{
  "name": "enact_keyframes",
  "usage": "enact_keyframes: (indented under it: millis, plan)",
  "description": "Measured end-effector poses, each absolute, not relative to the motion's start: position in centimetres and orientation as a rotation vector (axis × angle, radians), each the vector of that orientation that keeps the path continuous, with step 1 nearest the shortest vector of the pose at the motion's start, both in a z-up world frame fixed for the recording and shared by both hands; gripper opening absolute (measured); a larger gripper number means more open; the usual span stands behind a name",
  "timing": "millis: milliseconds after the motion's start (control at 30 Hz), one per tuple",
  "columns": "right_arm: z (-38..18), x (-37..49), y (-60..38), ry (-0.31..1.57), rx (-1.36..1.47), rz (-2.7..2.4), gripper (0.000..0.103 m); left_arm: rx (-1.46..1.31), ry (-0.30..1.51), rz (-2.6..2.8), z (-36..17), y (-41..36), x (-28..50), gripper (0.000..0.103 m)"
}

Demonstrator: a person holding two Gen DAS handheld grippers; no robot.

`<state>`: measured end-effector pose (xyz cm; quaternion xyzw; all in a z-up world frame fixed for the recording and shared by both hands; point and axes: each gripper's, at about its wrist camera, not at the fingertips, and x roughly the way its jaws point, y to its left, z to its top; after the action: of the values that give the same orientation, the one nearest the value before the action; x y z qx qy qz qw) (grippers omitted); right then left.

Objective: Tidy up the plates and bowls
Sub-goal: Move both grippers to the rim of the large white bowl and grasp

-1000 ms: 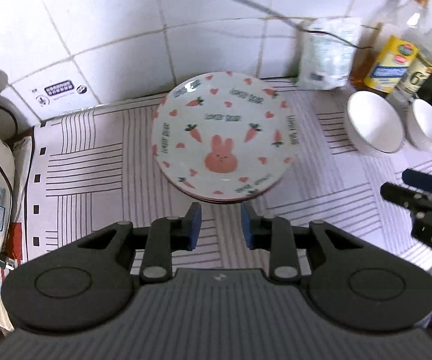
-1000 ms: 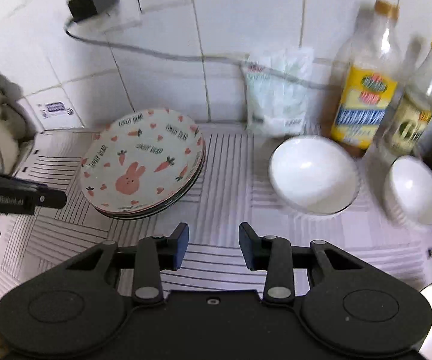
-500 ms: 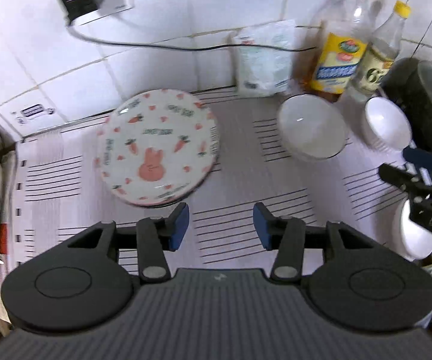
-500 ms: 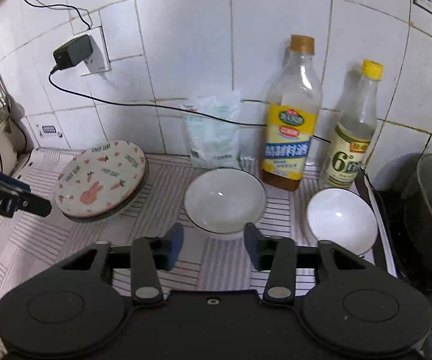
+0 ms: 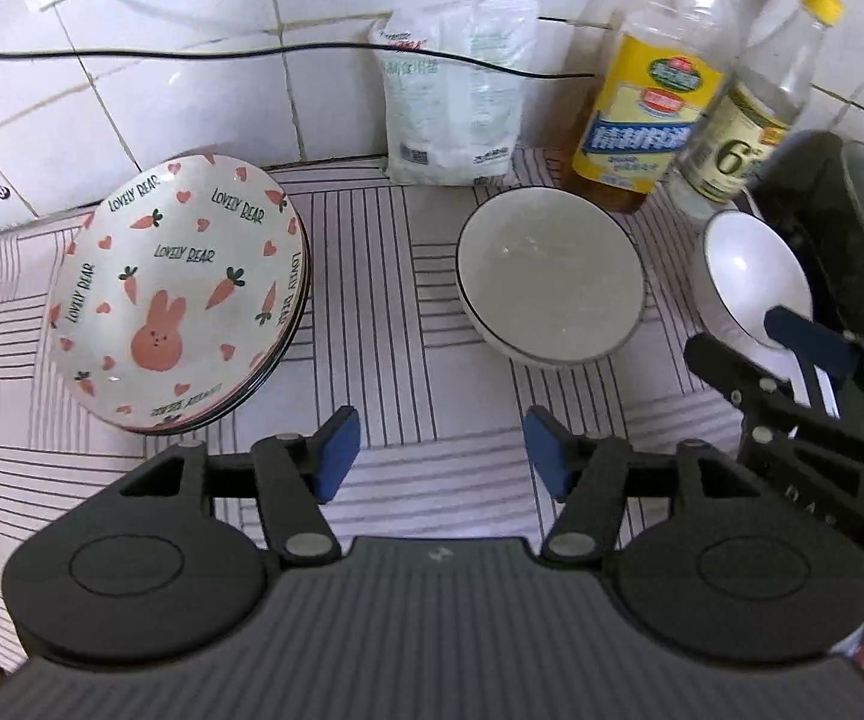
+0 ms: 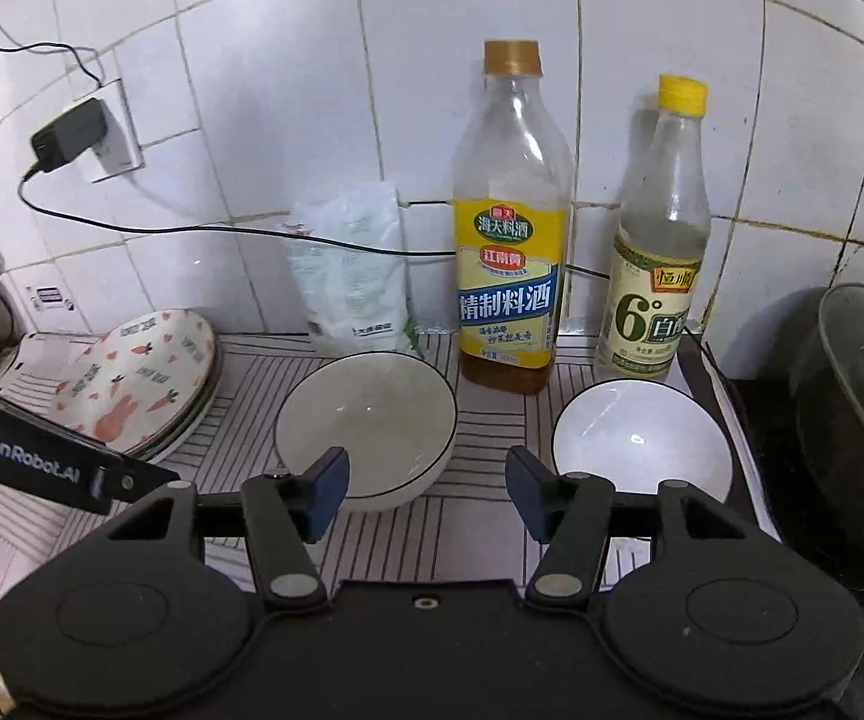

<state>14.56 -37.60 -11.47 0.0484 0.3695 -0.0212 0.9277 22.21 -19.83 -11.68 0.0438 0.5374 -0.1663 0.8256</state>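
Observation:
A stack of rabbit-and-carrot plates [image 5: 180,294] [image 6: 138,384] rests on the striped mat at the left. To its right stands a large white bowl [image 5: 549,276] [image 6: 366,414], and further right a smaller white bowl [image 5: 750,276] [image 6: 642,438]. My left gripper [image 5: 441,456] hovers over bare mat between the plates and the large bowl, its jaws opening with nothing between them. My right gripper [image 6: 426,489] hangs in front of the gap between the two bowls, jaws also opening and empty. In the left wrist view the right gripper [image 5: 792,360] covers part of the small bowl.
Against the tiled wall stand a white bag [image 6: 354,276], a cooking wine bottle [image 6: 510,252] and a vinegar bottle [image 6: 660,252]. A dark pot [image 6: 852,396] sits at the far right. A charger [image 6: 69,135] and its cable run along the wall.
Both grippers have swung right, from over the plate stack towards the white bowls, and both sets of jaws have widened. The plates now lie to the left in both views.

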Motion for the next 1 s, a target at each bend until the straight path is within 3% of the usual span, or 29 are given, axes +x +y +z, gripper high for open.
enact_keyframes:
  millis: [300,633,700,800,867,900,1000]
  plan:
    - [-13.7,17.4,-37.8,0.755,0.168,-0.097,0.063,0.051,1.143,-0.326,-15.2,-20.3,25.6,0.070]
    - [-16.8,19.7,-39.3,0.779,0.267,-0.116,0.061,0.038,1.146,-0.359,-17.0,-21.9,27.3,0.066]
    - [-17.6,20.1,-39.7,0.786,0.292,-0.124,0.058,0.034,1.151,-0.363,-17.2,-22.2,27.5,0.060]
    - [-18.3,20.4,-40.0,0.787,0.343,-0.111,0.048,0.007,1.163,-0.387,-17.4,-22.3,27.7,0.037]
    - [-18.7,20.7,-40.1,0.791,0.370,-0.098,0.035,-0.013,1.172,-0.406,-17.4,-22.6,27.7,0.022]
    - [-18.9,20.8,-40.1,0.801,0.375,-0.100,0.022,-0.020,1.174,-0.416,-17.4,-22.8,27.7,0.017]
    - [-19.2,20.8,-40.1,0.800,0.408,-0.103,0.019,-0.013,1.171,-0.414,-17.2,-23.2,27.4,0.014]
